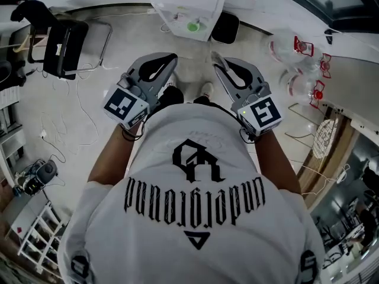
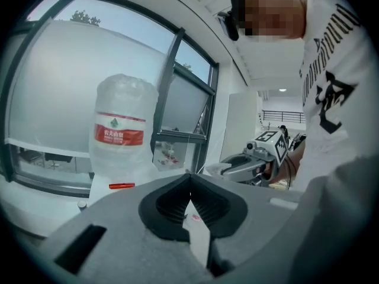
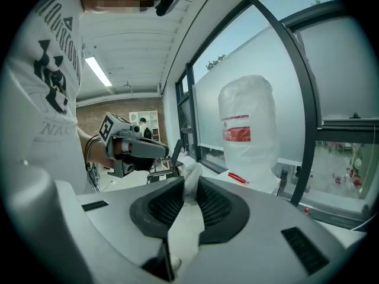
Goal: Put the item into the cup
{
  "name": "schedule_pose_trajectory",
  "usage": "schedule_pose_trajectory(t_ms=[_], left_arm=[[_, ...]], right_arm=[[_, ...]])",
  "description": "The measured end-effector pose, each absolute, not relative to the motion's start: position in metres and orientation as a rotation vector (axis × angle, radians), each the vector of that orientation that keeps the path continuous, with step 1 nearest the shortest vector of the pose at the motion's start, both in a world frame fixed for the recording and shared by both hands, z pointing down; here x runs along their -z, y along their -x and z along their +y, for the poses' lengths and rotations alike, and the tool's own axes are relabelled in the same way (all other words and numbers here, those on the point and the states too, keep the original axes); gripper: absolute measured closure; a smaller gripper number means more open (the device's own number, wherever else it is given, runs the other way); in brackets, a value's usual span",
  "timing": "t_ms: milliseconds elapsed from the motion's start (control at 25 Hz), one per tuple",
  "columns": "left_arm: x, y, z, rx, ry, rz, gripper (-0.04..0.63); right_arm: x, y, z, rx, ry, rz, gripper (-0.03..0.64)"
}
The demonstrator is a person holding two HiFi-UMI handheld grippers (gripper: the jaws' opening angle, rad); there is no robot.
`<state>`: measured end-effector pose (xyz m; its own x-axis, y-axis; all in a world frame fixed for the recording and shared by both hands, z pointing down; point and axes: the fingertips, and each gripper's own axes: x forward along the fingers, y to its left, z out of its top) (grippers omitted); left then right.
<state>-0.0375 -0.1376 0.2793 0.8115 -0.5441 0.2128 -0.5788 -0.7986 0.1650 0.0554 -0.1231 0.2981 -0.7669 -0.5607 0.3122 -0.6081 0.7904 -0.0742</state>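
A person in a white T-shirt holds both grippers out at chest height. My right gripper (image 3: 189, 181) is shut on a small crumpled white item (image 3: 191, 185) that sticks up between its ribbed black pads. The head view shows this gripper (image 1: 217, 59) at the right with the white scrap at its tip, and the left gripper view shows it (image 2: 220, 169) from the side. My left gripper (image 2: 189, 176) is shut with its tips touching and nothing between them. It sits at the left in the head view (image 1: 170, 59). I cannot pick out a cup in any view.
A large water bottle (image 2: 121, 135) with a red label stands on a white table by the window, and a red pen (image 2: 121, 186) lies beside it. A clear plastic box (image 1: 189, 7) is straight ahead. A black chair (image 1: 65, 46) is at the left. More water bottles (image 1: 296, 70) are at the right.
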Motion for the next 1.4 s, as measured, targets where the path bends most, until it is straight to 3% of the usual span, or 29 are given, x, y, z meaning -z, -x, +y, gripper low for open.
schedule_pose_trajectory(t_ms=[1400], left_arm=[[-0.516,0.071,-0.225,-0.476,-2.676,-0.707,0.581]], right_arm=[[-0.570,-0.013,-0.226,-0.518,-0.962,-2.463,0.551]])
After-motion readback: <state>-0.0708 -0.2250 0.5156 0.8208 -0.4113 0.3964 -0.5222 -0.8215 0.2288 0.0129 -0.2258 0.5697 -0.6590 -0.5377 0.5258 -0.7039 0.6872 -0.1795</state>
